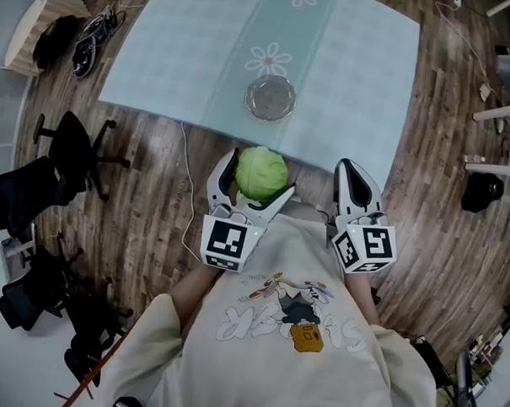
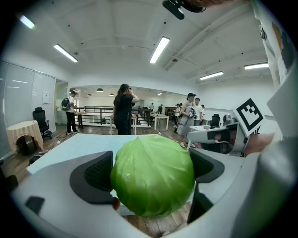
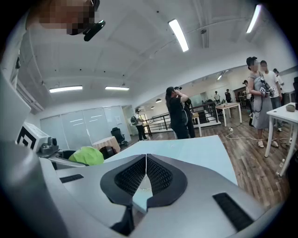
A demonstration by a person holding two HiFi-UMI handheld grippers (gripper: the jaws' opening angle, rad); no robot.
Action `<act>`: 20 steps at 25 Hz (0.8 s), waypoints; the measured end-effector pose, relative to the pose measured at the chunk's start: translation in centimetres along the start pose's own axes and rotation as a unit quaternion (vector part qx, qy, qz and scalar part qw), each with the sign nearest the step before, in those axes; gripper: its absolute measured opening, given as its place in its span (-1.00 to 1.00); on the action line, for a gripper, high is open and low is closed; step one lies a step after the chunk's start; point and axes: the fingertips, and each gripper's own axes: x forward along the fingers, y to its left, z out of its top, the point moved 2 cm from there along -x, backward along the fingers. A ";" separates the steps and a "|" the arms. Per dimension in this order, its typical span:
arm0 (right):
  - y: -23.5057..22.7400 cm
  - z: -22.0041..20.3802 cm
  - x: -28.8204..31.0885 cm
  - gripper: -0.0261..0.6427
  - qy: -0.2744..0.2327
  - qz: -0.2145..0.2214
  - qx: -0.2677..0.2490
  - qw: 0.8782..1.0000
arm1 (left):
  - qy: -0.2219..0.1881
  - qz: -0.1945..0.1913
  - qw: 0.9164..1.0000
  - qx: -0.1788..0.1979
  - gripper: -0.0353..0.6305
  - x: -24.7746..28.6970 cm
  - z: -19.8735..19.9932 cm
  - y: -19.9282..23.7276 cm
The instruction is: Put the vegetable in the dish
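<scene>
A round green cabbage (image 1: 261, 173) sits between the wide jaws of my left gripper (image 1: 254, 177), whose pads press on both its sides; it fills the middle of the left gripper view, the cabbage (image 2: 152, 175) held just short of the table's near edge. A small clear glass dish (image 1: 270, 98) stands empty on the pale blue table (image 1: 186, 52), straight beyond the cabbage. My right gripper (image 1: 354, 179) hangs to the right of the left one, jaws together and empty, over the table's near edge. In the right gripper view the right gripper (image 3: 146, 174) shows shut, with the cabbage (image 3: 87, 155) at the left.
Black office chairs (image 1: 67, 152) stand on the wooden floor left of the table, and a white cable (image 1: 188, 195) trails from the table's edge. Several people (image 2: 123, 109) stand far across the room. A white desk (image 3: 291, 114) is at the right.
</scene>
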 end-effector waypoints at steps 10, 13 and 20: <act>9.3 -2.9 -0.5 -0.85 -0.002 -0.010 -0.001 1.000 | -0.010 -0.017 1.000 0.008 0.66 -8.6 -2.6 2.6; 12.1 -3.7 -0.8 -0.85 0.000 -0.008 -0.008 1.000 | -0.013 -0.019 1.000 0.000 0.65 -10.6 -3.6 3.5; 15.3 -3.0 -1.6 -0.85 -0.023 -0.012 0.000 1.000 | -0.034 -0.021 0.999 -0.001 0.66 -13.5 -3.0 5.4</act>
